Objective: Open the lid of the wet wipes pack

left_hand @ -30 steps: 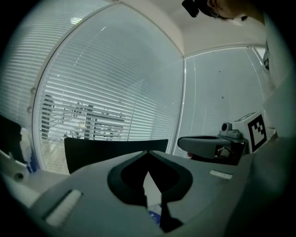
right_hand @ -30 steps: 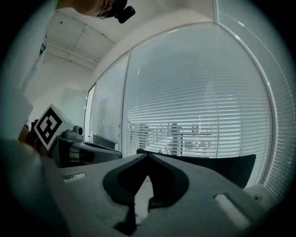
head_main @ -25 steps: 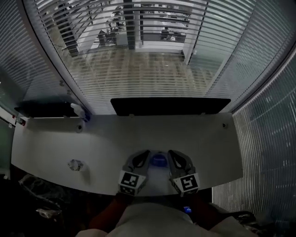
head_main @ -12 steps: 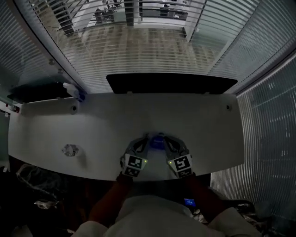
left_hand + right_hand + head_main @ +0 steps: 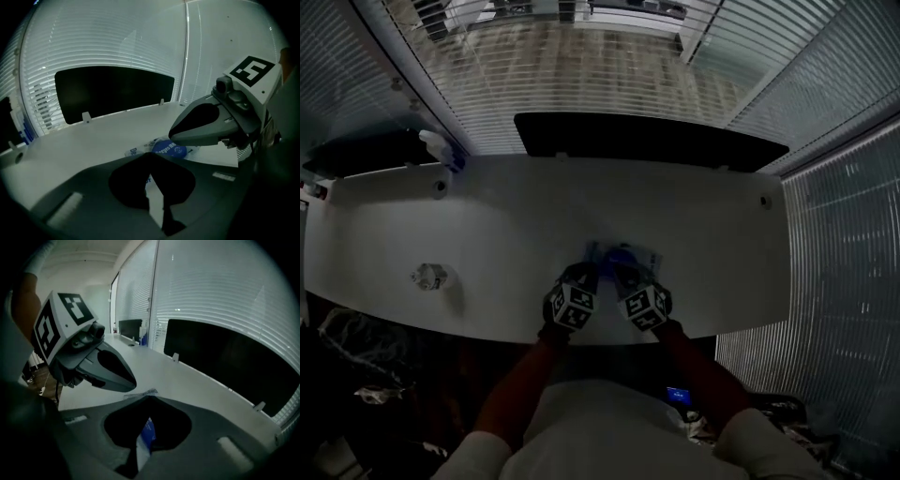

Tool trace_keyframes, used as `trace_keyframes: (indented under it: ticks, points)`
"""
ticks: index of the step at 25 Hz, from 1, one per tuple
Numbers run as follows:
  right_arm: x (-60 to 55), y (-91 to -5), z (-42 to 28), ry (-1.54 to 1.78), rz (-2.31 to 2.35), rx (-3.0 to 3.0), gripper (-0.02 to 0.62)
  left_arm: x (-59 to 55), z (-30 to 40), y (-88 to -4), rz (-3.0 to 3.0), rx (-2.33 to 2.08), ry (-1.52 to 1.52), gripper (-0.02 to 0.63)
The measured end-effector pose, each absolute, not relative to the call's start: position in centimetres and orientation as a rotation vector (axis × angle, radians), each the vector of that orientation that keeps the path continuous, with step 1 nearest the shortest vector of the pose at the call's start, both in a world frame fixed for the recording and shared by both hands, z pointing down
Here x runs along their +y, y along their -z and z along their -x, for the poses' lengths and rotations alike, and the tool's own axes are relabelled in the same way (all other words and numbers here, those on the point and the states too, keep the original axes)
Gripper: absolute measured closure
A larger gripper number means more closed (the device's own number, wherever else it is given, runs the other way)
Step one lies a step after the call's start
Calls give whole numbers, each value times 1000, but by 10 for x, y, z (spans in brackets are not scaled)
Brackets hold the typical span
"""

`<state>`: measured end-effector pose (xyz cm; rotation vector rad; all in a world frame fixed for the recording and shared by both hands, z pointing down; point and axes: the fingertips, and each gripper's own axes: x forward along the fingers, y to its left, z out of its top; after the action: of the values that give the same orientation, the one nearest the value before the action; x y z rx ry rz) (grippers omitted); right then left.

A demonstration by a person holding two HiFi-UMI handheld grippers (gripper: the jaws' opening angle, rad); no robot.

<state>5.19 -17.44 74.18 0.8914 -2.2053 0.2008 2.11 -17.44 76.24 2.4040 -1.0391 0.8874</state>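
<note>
The wet wipes pack point(image 5: 622, 255) lies flat on the white desk point(image 5: 487, 220) near its front edge, its round blue lid point(image 5: 169, 150) closed. Both grippers hang low over the pack's near side, pointing slantwise down at it. My left gripper point(image 5: 584, 273) is shut with nothing in it, its tips point(image 5: 149, 155) just short of the lid. My right gripper point(image 5: 624, 274) is shut and empty too, close beside the left one. In the right gripper view its tips point(image 5: 149, 399) cover most of the pack point(image 5: 147, 431), which shows through the slit between the jaws.
A long black panel point(image 5: 649, 141) stands along the desk's far edge, with window blinds behind it. A small crumpled object point(image 5: 428, 276) lies at the desk's left. A bottle point(image 5: 439, 148) stands at the back left corner. The front edge of the desk runs just under the grippers.
Both grippers have come down and forward together onto the near side of the pack. They stay shut. The pack has not moved.
</note>
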Motion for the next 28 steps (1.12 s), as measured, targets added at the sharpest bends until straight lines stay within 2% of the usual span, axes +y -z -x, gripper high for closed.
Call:
trace_keyframes:
  ticks: [11,13,21,28]
  points:
    - [-154,-795,-55,-213,-733,-2097,591,-163,-17,-815,-2277,-1019,-1040,604]
    - [-151,-798,-55,-213,-711,-2091,531,-163,-19,-816,-2269,-1020,-1040,604]
    - [-152,-810,-51,-110,-623,-2018,495,-165,-19,-817,-2235,-1012,-1054,604]
    - [-151,-824,-52,-51,-567,-1942,488,-168,-25,-810,-2249,-985,-1052,604]
